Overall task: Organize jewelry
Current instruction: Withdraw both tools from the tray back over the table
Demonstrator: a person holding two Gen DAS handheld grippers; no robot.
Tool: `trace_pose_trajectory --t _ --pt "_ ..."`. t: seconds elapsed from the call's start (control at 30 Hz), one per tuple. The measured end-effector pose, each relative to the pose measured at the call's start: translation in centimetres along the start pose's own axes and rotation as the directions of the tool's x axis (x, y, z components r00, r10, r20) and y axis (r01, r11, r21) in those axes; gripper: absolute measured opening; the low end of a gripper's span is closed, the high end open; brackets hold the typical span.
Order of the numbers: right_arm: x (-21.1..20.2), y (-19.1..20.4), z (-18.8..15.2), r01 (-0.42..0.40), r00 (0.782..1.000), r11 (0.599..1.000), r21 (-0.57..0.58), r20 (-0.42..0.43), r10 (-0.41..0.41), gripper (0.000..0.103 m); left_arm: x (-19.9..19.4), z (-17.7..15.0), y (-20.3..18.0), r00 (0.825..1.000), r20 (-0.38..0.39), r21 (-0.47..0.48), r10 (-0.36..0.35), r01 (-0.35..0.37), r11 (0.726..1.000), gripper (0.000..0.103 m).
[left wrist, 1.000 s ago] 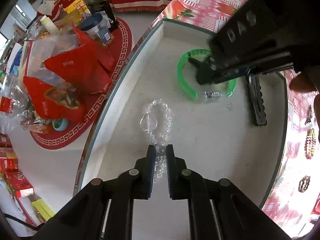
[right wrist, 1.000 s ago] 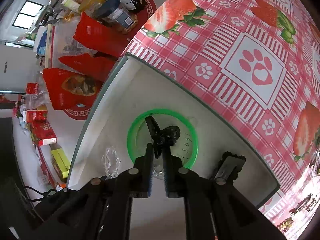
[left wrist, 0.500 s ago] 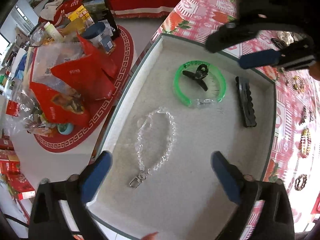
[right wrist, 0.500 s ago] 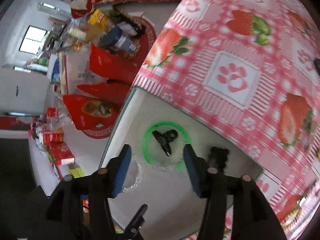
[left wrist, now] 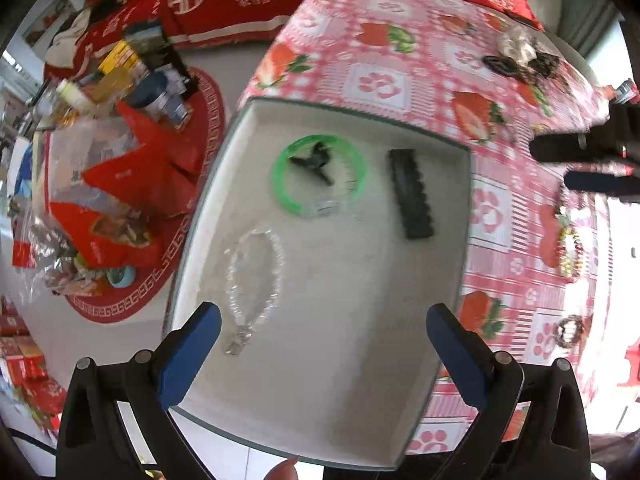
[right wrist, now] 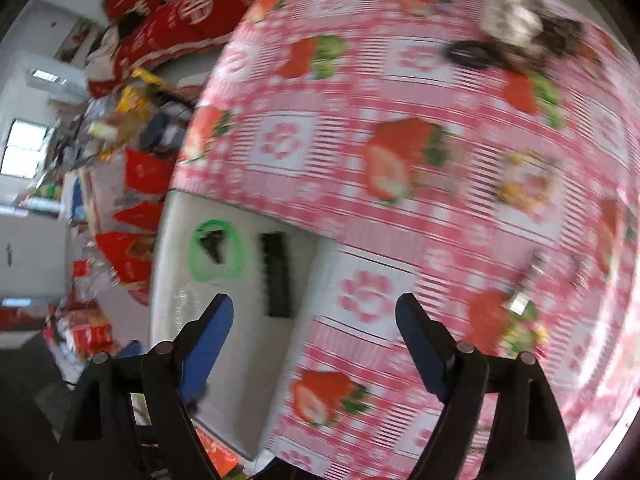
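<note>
White and shallow, the tray (left wrist: 460,216) is sitting on the strawberry-print tablecloth (left wrist: 400,60), and we are looking down into it. Our left gripper (left wrist: 324,344) is hovering above the tray, released, jaws spread wide with nothing between them. The clear beaded bracelet (left wrist: 256,276) is lying on the tray floor just ahead of its left finger. Farther in, the green bangle (left wrist: 320,176) is ringing a small black hair claw (left wrist: 316,160), and the black comb clip (left wrist: 412,200) is lying beside them. Our right gripper (right wrist: 316,328) is hanging over the tray's edge and the tablecloth, its jaws having just been opening, empty. More beaded bracelets (left wrist: 568,252) are waiting on the cloth outside the tray.
</note>
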State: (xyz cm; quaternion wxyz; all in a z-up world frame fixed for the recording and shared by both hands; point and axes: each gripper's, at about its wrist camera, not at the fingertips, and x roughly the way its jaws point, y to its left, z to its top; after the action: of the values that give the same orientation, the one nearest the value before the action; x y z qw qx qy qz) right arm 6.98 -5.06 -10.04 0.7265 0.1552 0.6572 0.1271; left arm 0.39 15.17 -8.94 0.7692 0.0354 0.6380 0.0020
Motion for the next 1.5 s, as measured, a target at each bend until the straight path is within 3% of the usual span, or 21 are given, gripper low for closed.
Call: trace_pose_trajectory --t 0.37,0.73,1.13,1.17,1.23,1.5 --pt "-4.6 -11.8 -6.2 0.098 0.992 0.97 0.223 0.053 -0.112 0.086 -1.3 2.6 -7.9 1.0 0.018 0.176 -0.001 -0.002 0.984 0.103" --pt "-6.2 -20.0 -12.5 0.164 0.985 0.915 0.368 -0.015 -0.171 0.086 0.1 5.2 -17.0 0.995 -0.011 0.332 -0.095 0.093 0.939 0.103" --pt "-2.3 -18.6 -16.3 0.258 0.966 0.941 0.218 -0.082 -0.246 0.086 4.0 7.3 -23.1 0.986 -0.082 0.385 -0.144 0.165 0.908 0.099" --pt "-2.0 -18.3 -16.4 0.268 0.963 0.942 0.201 -0.081 -0.256 0.086 4.2 7.4 -23.4 0.985 -0.086 0.386 -0.148 0.17 0.907 0.097" --pt "-1.4 -17.8 -16.5 0.284 0.958 0.944 0.168 -0.079 -0.274 0.086 4.9 7.6 -24.1 0.984 -0.105 0.388 -0.146 0.175 0.905 0.085" --pt "0.2 -15.9 -16.5 0.33 0.943 0.943 0.042 -0.056 -0.328 0.083 6.7 8.5 -26.6 0.98 -0.127 0.394 -0.156 0.194 0.898 0.085"
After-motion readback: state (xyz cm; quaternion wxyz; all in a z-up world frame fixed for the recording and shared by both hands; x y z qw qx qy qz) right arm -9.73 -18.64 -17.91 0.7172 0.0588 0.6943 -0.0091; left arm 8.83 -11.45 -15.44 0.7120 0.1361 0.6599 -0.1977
